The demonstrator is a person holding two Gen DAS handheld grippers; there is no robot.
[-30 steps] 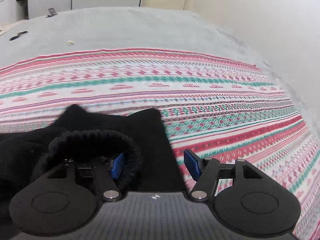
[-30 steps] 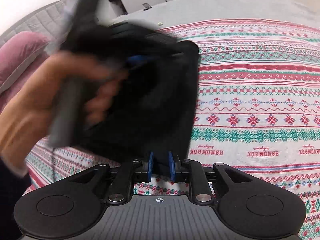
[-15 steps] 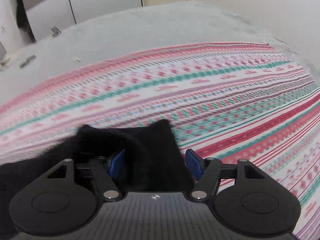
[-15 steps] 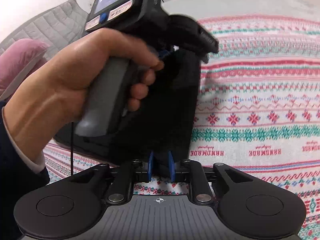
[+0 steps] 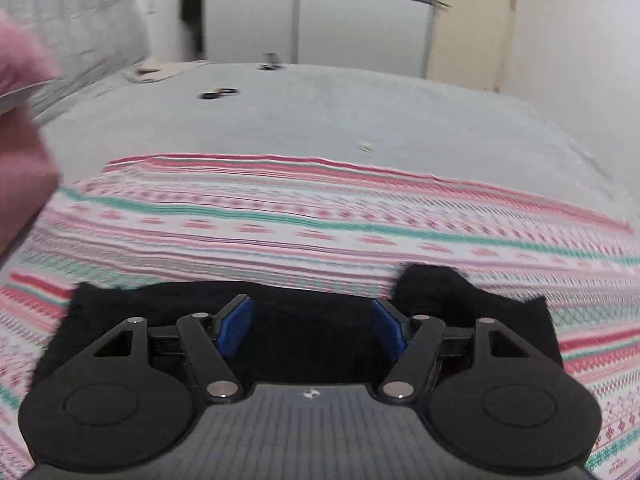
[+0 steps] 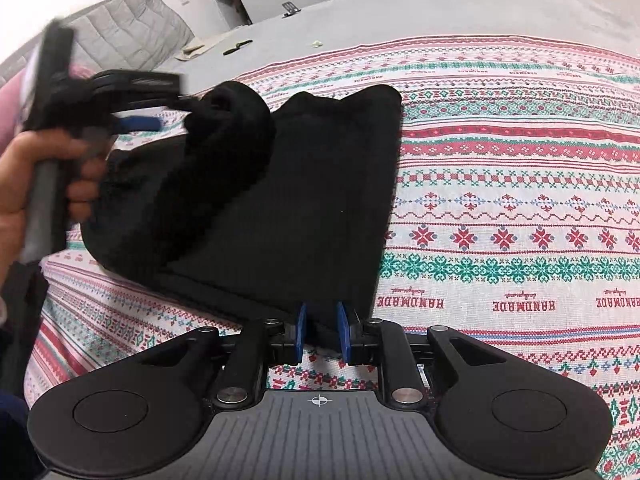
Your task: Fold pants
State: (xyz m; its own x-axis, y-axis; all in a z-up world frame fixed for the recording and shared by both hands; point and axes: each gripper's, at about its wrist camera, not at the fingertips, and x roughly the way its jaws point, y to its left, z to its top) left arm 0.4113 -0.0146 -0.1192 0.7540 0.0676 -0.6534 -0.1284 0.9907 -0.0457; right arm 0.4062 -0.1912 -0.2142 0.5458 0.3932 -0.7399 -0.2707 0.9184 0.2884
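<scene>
Right wrist view, foreground: the right gripper (image 6: 322, 334) is closed on the near edge of the black pants (image 6: 304, 200), its blue pads (image 6: 301, 332) pinching a narrow fold of cloth at the lower centre of the frame. Left wrist view, foreground: the left gripper (image 5: 312, 330) stands with its jaws wide apart, nothing between them, and the pants (image 5: 312, 320) lie flat beneath it across the lower part of the frame.

Change: half a second ago the left gripper had cloth bunched against its left pad; now it has let go and drawn back toward the left edge of the right wrist view, where it (image 6: 140, 123) appears blurred in the person's hand (image 6: 36, 172). The carried portion now lies dropped as a soft roll on the pants' upper left (one fold appears delivered, though untidily).

Materials: the pants are matte, thick, fleece-like, with rounded slumping edges. Beneath them, the patterned blanket (image 6: 520, 200) is a flat woven cloth in red, green and white bands. Farther off, the grey bedspread (image 5: 320, 120) is plain and finely textured; a quilted grey pillow (image 6: 120, 40) sits at upper left.
</scene>
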